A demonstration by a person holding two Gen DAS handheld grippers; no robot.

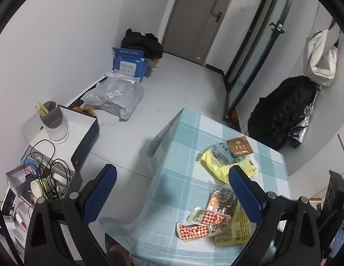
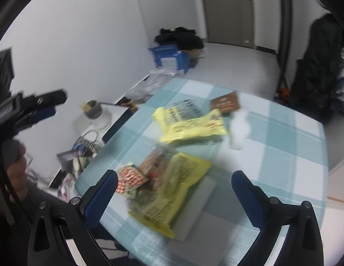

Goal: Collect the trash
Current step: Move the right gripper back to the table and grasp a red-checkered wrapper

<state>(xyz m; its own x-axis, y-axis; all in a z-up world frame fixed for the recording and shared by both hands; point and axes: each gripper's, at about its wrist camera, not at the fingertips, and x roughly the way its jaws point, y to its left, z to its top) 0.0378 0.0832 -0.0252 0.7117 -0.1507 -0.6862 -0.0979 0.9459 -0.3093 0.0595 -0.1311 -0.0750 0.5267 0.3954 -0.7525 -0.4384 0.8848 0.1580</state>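
Snack wrappers lie on a table with a blue-and-white checked cloth (image 1: 185,137). A pale yellow bag (image 1: 225,161) and a brown packet (image 1: 239,147) sit at the far side. Nearer lie two red-and-white patterned wrappers (image 1: 203,225), a clear crinkled wrapper (image 1: 223,199) and a yellow bag (image 1: 238,228). My left gripper (image 1: 172,190) hovers open above the table's left edge. My right gripper (image 2: 174,190) is open over the near pile: yellow bag (image 2: 172,197), red-and-white wrapper (image 2: 129,178), white foam slab (image 2: 198,201). The far yellow bag (image 2: 192,126), brown packet (image 2: 226,104) and a white crumpled tissue (image 2: 239,130) lie beyond.
A white box with a grey-and-white cup (image 1: 54,122) stands left of the table, above cluttered shelves with cables (image 1: 43,173). On the floor lie a grey mail bag (image 1: 116,97) and a blue carton (image 1: 129,63). A black coat (image 1: 283,110) hangs right. A hand (image 2: 16,173) holds the left gripper.
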